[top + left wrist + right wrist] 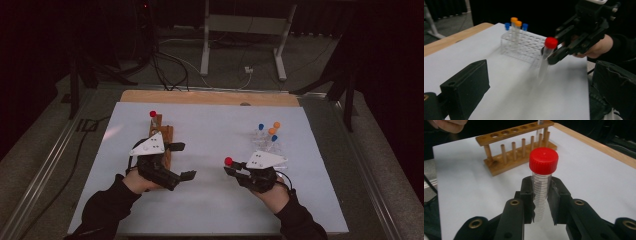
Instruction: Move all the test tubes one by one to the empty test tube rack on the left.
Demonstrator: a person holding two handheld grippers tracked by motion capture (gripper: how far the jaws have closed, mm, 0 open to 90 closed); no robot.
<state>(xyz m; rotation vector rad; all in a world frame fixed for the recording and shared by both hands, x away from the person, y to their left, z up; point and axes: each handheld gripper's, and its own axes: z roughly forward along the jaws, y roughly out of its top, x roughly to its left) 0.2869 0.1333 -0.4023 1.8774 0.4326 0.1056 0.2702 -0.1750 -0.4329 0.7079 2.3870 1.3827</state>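
Red plastic caps the clear tube (542, 187) that the right claw (541, 202) pinches just below that cap, jaws pressed onto the graduated wall, tube upright. In the high view this right claw (233, 169) hangs above the surface (210, 210) well to the right of the wooden rack (161, 135), and the tube's lower end swings free over the white sheet.

The step in hand looks like carrying the tube across to the wooden rack (516, 147) and seating it in a free hole. To do that well, the grip should stay firm and high on the tube, so the bottom can enter a hole first; the tube should be kept vertical and lined up over the hole before it goes down, since a tilted entry could catch the rack's top rail and tip it.

The left claw (184, 160) stands spread, holding nothing, just beside the rack's near end, where it could steady the rack. Another red-capped tube (153, 116) already stands at the rack's far end. A clear plastic rack (521, 46) with blue- and orange-capped tubes stands far right of the wooden one.
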